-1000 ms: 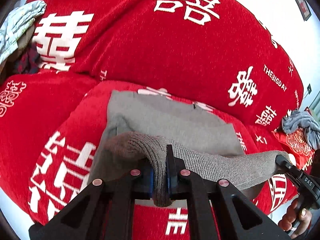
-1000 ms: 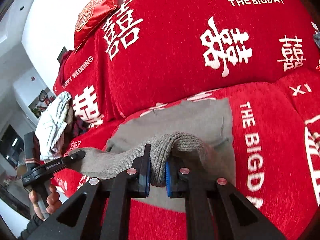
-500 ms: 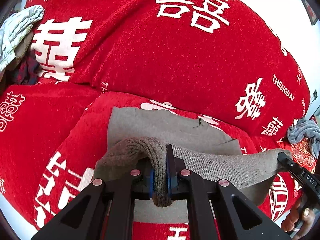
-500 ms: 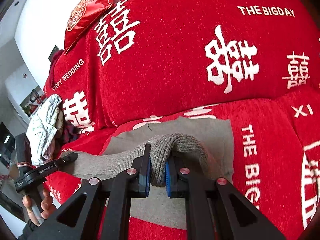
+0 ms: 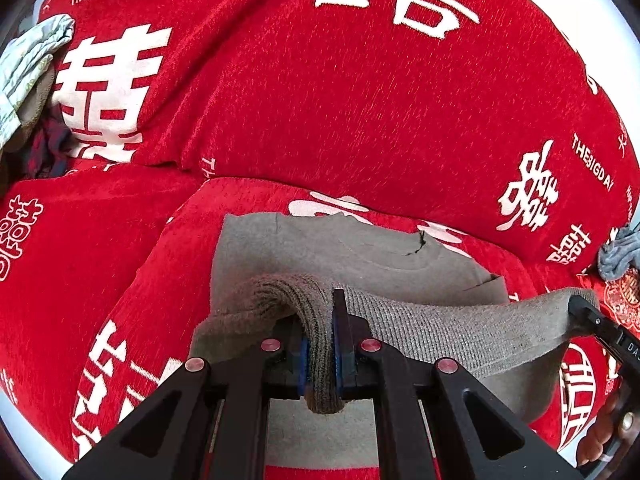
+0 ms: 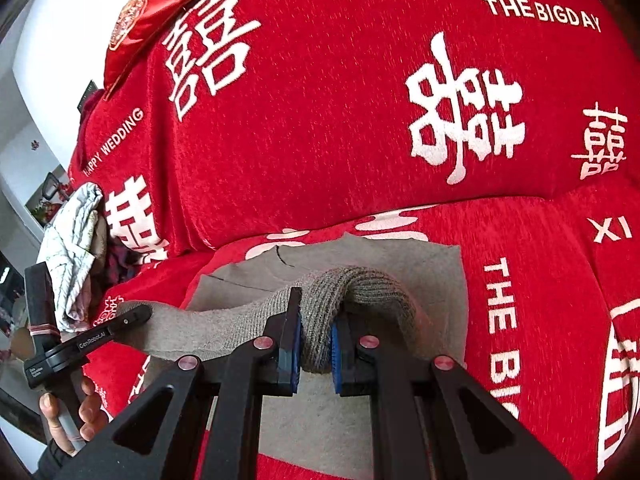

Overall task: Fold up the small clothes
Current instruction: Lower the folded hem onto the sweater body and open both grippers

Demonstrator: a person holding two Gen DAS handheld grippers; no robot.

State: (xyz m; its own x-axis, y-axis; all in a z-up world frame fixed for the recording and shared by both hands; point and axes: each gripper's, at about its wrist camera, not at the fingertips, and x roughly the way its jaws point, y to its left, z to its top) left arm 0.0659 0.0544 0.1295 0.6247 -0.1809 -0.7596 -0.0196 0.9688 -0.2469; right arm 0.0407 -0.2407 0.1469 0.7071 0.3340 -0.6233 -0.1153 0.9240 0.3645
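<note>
A grey garment (image 5: 360,252) lies on the red sofa seat, its ribbed hem lifted and stretched taut between both grippers. My left gripper (image 5: 320,356) is shut on the hem's left end, the knit bunched between its blue pads. My right gripper (image 6: 314,346) is shut on the hem's right end (image 6: 360,284). In the right wrist view the left gripper (image 6: 132,316) shows at the left with a hand (image 6: 72,412) on its handle. In the left wrist view the right gripper (image 5: 580,308) shows at the far right. The garment's flat part (image 6: 400,258) rests beyond the hem.
The sofa backrest (image 5: 340,100), red with white characters, rises right behind the seat. A pile of pale and dark clothes (image 5: 28,80) sits at the left end, and a grey-blue cloth (image 5: 620,252) at the right. A red cushion (image 6: 152,4) sits on top.
Both grippers have carried the lifted hem forward over the flat part of the garment, toward the backrest. Less of the flat grey cloth shows beyond the hem than before. Both grips are unchanged.
</note>
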